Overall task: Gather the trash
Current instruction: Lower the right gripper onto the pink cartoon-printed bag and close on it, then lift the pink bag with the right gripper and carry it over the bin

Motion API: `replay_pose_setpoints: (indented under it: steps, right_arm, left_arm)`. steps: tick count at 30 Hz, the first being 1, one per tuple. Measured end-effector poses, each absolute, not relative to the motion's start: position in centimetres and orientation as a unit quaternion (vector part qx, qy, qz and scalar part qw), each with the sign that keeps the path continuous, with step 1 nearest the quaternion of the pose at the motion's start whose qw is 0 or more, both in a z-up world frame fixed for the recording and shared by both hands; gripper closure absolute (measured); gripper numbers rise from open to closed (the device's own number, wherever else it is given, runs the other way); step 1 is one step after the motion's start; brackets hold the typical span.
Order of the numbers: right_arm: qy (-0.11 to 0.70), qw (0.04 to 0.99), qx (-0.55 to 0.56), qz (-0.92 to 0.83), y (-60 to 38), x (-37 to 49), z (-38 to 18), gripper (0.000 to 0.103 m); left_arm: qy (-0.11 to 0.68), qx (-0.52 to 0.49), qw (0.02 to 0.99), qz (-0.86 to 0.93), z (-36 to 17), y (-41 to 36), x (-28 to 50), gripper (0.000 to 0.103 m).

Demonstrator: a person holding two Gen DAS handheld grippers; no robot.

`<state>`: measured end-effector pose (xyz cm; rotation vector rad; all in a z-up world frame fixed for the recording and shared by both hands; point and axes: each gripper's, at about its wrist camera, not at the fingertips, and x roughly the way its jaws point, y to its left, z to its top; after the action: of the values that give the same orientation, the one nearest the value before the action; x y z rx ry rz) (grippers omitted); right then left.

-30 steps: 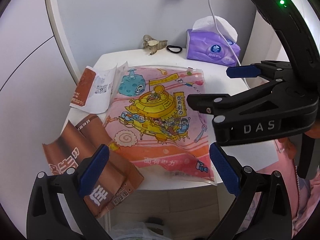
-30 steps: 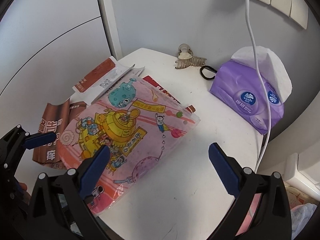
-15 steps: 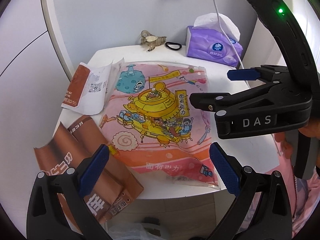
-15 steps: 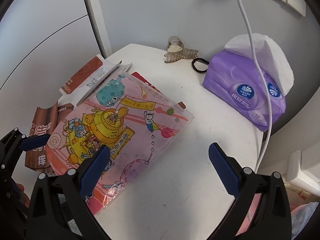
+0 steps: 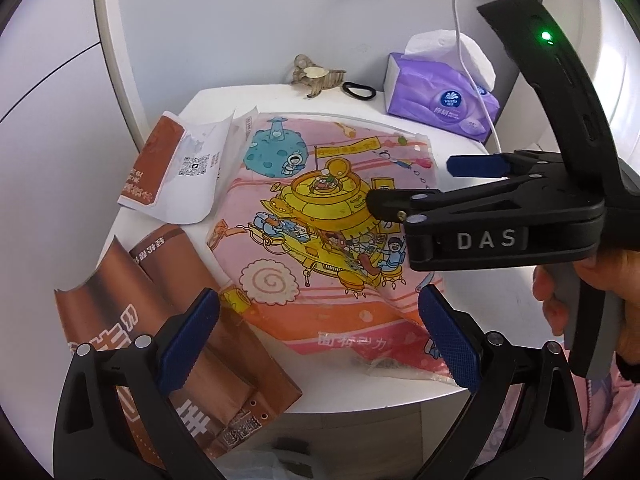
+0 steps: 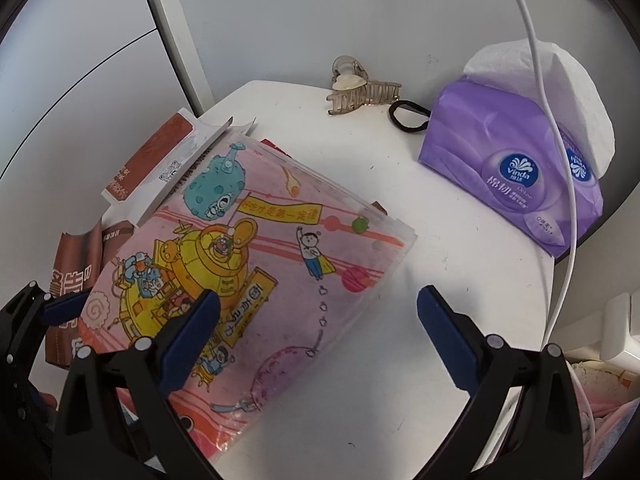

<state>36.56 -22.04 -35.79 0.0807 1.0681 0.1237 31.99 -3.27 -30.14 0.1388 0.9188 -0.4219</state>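
A pink cartoon-printed wrapper point(image 5: 320, 220) point(image 6: 280, 260) lies flat in the middle of the small white table point(image 6: 400, 360). A torn brown wrapper point(image 5: 160, 320) hangs over the table's near left edge. A white-and-brown wrapper point(image 5: 172, 168) lies at the left, partly under the pink one. My left gripper point(image 5: 318, 338) is open above the near edge, its pads over the brown and pink wrappers. My right gripper point(image 6: 318, 336) point(image 5: 420, 184) is open too, hovering over the pink wrapper's right side. Neither gripper holds anything.
A purple tissue pack point(image 6: 508, 176) stands at the back right with a white cable point(image 6: 560, 160) hanging across it. A hair claw point(image 6: 360, 92) and a black hair tie point(image 6: 408, 116) lie by the wall. A pale plastic bag point(image 5: 256, 464) shows below the table's front.
Both grippers have drifted forward over the table, and the right one now reaches further across the pink wrapper. Both stay open. The wrappers have not moved.
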Motion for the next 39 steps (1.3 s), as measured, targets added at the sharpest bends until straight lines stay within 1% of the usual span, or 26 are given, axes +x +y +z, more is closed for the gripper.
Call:
replay_pose_setpoints:
  steps: [1,3,5,6,7,8,9,12,15,17,18,23,25,26,35,39]
  right_arm:
    - [0.508,0.859,0.038,0.058,-22.0,36.6,-35.8,0.007]
    - [0.507,0.859,0.037,0.056,-21.8,36.7,-35.8,0.007]
    - [0.506,0.861,0.033,0.052,-21.7,36.9,-35.8,0.008]
    - [0.506,0.861,0.032,0.049,-21.7,36.9,-35.8,0.012]
    - [0.506,0.861,0.033,0.043,-21.8,37.0,-35.8,0.026]
    - [0.507,0.860,0.035,0.042,-21.9,36.9,-35.9,0.034]
    - [0.508,0.860,0.037,0.040,-22.0,37.0,-36.0,0.034]
    - [0.507,0.860,0.038,0.044,-22.0,37.0,-36.1,0.037]
    - [0.503,0.862,0.039,0.048,-21.9,36.9,-35.9,0.045]
    - [0.501,0.863,0.040,0.050,-21.8,36.8,-35.8,0.054]
    - [0.500,0.864,0.040,0.052,-21.7,36.8,-35.8,0.057]
    - [0.497,0.865,0.040,0.065,-21.1,36.6,-35.5,0.077]
    - [0.494,0.866,0.041,0.068,-20.9,36.5,-35.4,0.082]
    - [0.493,0.866,0.043,0.070,-20.9,36.5,-35.4,0.084]
    - [0.478,0.873,0.048,0.081,-20.5,36.2,-35.1,0.095]
    - [0.469,0.878,0.049,0.084,-20.4,35.9,-34.5,0.097]
  left_arm:
    - [0.439,0.067,0.872,-0.203,-30.1,-3.3,32.0,0.012]
    - [0.438,0.065,0.873,-0.206,-30.1,-3.3,32.0,0.020]
    - [0.440,0.061,0.872,-0.205,-30.1,-3.3,32.1,0.023]
    - [0.441,0.060,0.871,-0.205,-30.2,-3.4,32.2,0.025]
    - [0.443,0.061,0.871,-0.203,-30.3,-3.4,32.2,0.027]
    - [0.444,0.061,0.871,-0.202,-30.3,-3.5,32.3,0.030]
    - [0.445,0.060,0.870,-0.203,-30.4,-3.5,32.3,0.035]
    - [0.449,0.056,0.868,-0.205,-30.6,-3.6,32.4,0.041]
    - [0.447,0.059,0.868,-0.205,-30.6,-3.8,32.3,0.048]
    - [0.445,0.061,0.869,-0.205,-30.5,-4.0,32.3,0.053]
    - [0.444,0.061,0.870,-0.206,-30.5,-4.1,32.3,0.056]
    - [0.444,0.060,0.869,-0.208,-30.3,-4.3,32.4,0.062]
    - [0.442,0.059,0.871,-0.207,-30.2,-4.5,32.4,0.065]
    - [0.441,0.059,0.872,-0.207,-30.3,-4.5,32.4,0.068]
    - [0.431,0.055,0.875,-0.213,-30.2,-4.5,32.2,0.086]
    - [0.427,0.057,0.876,-0.217,-30.0,-4.7,32.0,0.095]
